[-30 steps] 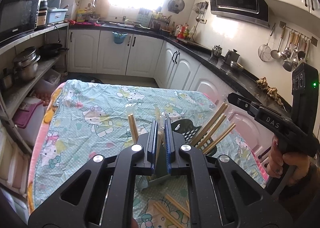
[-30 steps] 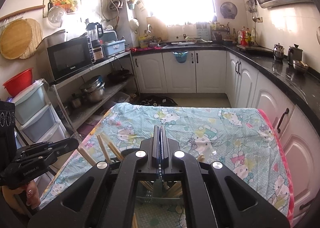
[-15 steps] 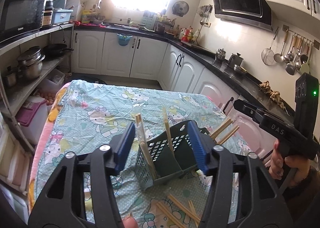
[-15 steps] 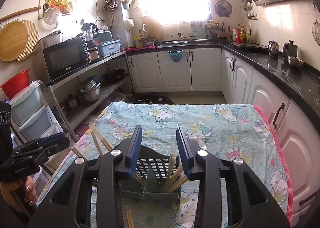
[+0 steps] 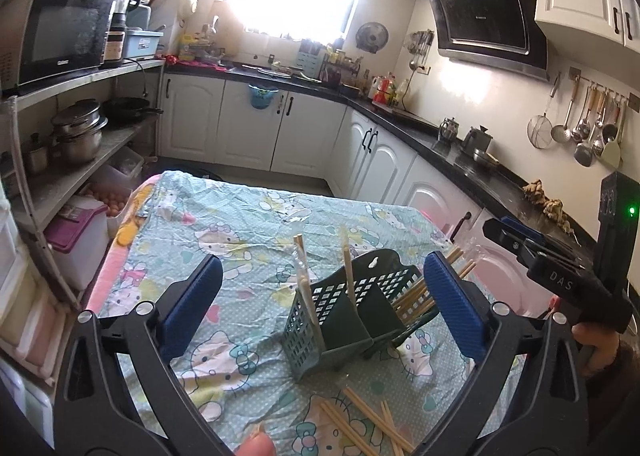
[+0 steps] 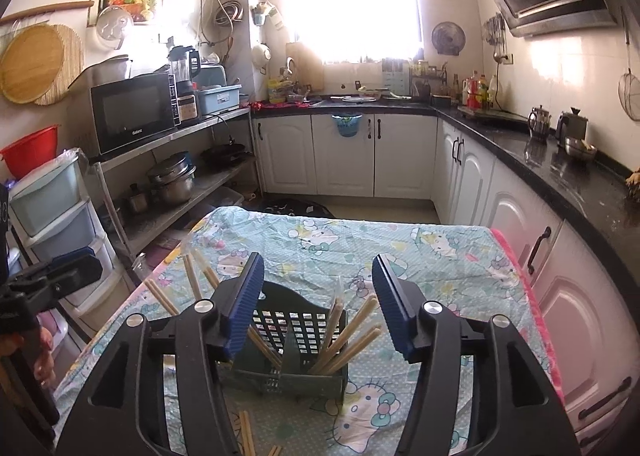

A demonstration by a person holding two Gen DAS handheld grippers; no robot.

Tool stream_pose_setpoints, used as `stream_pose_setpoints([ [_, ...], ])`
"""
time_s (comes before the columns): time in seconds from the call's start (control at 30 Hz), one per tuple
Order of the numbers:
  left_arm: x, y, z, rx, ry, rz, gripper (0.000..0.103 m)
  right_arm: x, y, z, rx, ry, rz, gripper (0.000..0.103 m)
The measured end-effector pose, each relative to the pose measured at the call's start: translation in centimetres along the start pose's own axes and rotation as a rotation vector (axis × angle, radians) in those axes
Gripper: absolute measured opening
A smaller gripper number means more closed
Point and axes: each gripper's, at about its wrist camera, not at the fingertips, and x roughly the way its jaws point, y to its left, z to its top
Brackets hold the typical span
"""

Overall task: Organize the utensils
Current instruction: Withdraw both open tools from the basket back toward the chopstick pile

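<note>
A dark green slotted utensil basket (image 5: 352, 316) stands on the table with several wooden chopsticks (image 5: 416, 296) upright and leaning in its compartments; it also shows in the right wrist view (image 6: 296, 348) with chopsticks (image 6: 348, 340) inside. Loose chopsticks (image 5: 368, 424) lie on the cloth in front of it, also seen in the right wrist view (image 6: 246, 432). My left gripper (image 5: 320, 304) is wide open and empty, above and behind the basket. My right gripper (image 6: 316, 304) is wide open and empty, just above the basket; its body shows in the left wrist view (image 5: 560, 280).
The table wears a teal cartoon-cat cloth (image 5: 240, 240) with a pink edge (image 6: 532, 320). Metal shelves with pots (image 5: 76, 135) stand on the left, white cabinets (image 6: 400, 155) and black counter around. Plastic drawers (image 6: 52, 211) stand near the table's left side.
Both grippers went from shut to wide open. Both pulled back and up from the basket, which now stands in plain sight with the chopsticks left inside.
</note>
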Motion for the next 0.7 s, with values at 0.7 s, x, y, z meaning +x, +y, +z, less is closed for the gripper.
stream_pose_setpoints([
  [0.7, -2.4, 0.1, -2.7, -0.007, 0.01, 0.021, 0.093, -3.4, 1.2, -2.1, -0.022, 0.003, 0.016, 0.059],
])
